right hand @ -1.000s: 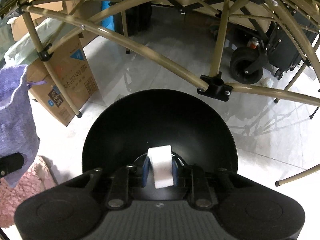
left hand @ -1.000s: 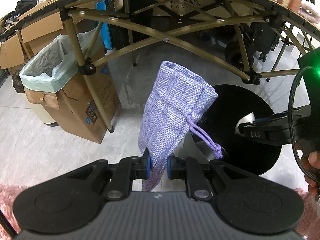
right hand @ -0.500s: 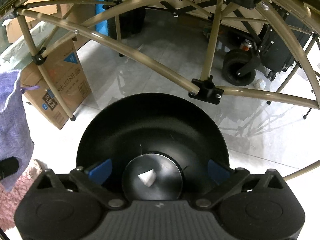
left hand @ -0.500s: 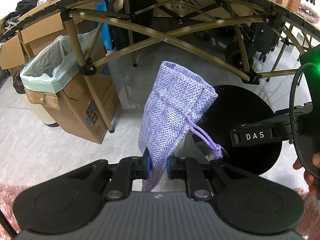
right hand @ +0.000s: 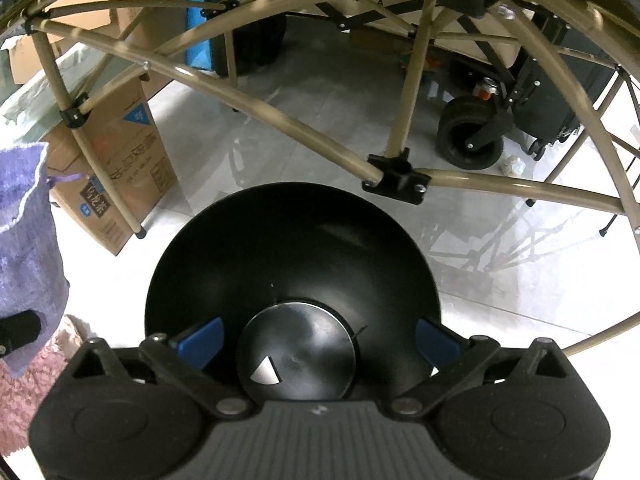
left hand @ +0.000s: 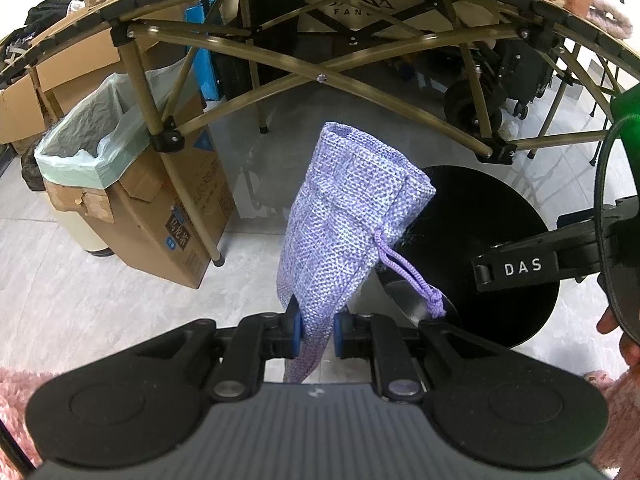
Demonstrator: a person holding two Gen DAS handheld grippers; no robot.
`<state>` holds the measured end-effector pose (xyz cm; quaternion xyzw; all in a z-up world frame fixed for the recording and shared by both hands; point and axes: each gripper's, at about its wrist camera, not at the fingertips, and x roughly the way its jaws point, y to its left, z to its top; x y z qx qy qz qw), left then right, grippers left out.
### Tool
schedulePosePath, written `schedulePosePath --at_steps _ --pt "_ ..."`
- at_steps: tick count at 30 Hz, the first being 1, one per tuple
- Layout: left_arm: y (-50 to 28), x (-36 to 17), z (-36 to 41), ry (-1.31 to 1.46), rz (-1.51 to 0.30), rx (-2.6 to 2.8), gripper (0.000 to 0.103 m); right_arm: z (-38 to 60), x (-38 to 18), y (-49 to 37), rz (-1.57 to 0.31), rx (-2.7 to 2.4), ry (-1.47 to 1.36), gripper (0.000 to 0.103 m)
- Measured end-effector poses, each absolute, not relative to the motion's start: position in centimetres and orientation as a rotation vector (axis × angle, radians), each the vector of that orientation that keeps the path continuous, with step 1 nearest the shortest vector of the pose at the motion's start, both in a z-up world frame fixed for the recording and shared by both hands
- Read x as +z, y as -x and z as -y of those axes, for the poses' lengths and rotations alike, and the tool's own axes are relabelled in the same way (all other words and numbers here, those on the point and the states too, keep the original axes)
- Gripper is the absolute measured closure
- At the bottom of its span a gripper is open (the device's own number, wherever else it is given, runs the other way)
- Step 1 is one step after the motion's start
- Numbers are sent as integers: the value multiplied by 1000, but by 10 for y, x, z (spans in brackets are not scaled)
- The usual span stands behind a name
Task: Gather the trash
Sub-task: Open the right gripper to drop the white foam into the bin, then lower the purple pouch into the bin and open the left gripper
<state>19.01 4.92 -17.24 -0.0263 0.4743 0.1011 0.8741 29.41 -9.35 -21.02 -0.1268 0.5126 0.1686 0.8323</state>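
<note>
My left gripper is shut on a purple woven drawstring pouch, held upright above the floor; the pouch also shows at the left edge of the right wrist view. My right gripper is open and empty, its blue pads spread wide over a round black bin. A small white scrap lies on the bin's shiny inner disc. The bin and the right gripper's finger marked DAS show in the left wrist view.
A cardboard box lined with a green bag stands on the floor at left. A folding table's tan metal legs cross overhead. A wheeled black cart stands behind. Pink fluffy rug lies at lower left.
My right gripper opened and let go of the white piece, which dropped into the black bin. The left gripper kept still with the pouch.
</note>
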Motion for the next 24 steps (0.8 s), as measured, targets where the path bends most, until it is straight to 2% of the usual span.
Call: schedulePosePath --at_steps 24 --pt "-221 -176 12 -23 -993 68 88 162 -172 -289 -1023 246 227 0"
